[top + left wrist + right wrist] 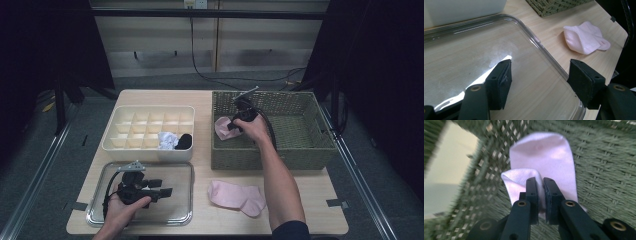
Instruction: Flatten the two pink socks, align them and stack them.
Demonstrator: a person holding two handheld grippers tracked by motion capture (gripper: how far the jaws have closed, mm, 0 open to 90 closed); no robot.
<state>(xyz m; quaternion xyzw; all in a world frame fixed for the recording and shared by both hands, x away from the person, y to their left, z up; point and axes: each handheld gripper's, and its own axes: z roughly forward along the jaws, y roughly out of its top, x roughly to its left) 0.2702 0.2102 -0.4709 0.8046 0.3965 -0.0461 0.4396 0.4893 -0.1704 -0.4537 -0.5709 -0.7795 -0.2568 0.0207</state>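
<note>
The right gripper (540,195) pinches a pale pink sock (544,155), soft and folded, inside the green woven basket (300,150). The left gripper (540,80) hangs wide over the clear tray (544,50).

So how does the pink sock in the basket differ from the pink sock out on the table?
The sock in the basket is pinched in the right claw, shut on a fold of it; the sock on the table lies free, touched by nothing. The basket sock drapes against the green wicker basket wall, bunched where it is gripped, while the table sock lies flat on bare wood beside the clear tray. Both are pale pink and look like a pair.
</note>
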